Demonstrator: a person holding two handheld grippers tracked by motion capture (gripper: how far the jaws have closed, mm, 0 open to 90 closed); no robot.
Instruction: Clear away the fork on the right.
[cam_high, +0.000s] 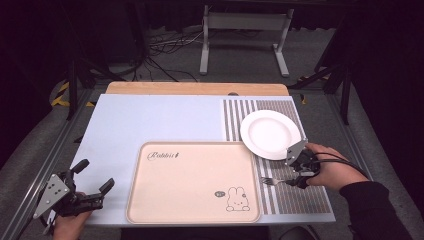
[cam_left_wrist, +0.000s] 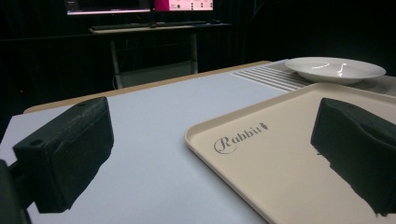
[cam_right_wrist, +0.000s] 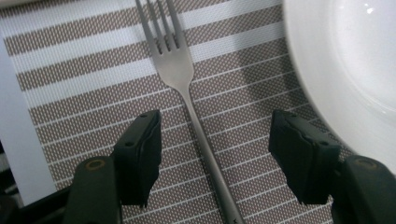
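Fork (cam_right_wrist: 177, 70) on striped mat (cam_right_wrist: 93, 70) betw right gripper (cam_right_wrist: 217, 156) jaws, pads not touching; plate (cam_high: 270, 134), tray (cam_high: 192, 182) hold nothing; left gripper (cam_high: 95, 182) jaws apart.

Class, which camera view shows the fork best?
The right gripper view: the fork lies large and sharp on the striped mat, its handle running between the open jaws of the right gripper. In the high view the fork is small, beside that gripper.

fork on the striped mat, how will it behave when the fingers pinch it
The fork looks like stiff metal, so it should not bend. Its thin, smooth handle may slip or pivot between the fingers. Lying flat on the woven mat, it probably won't roll.
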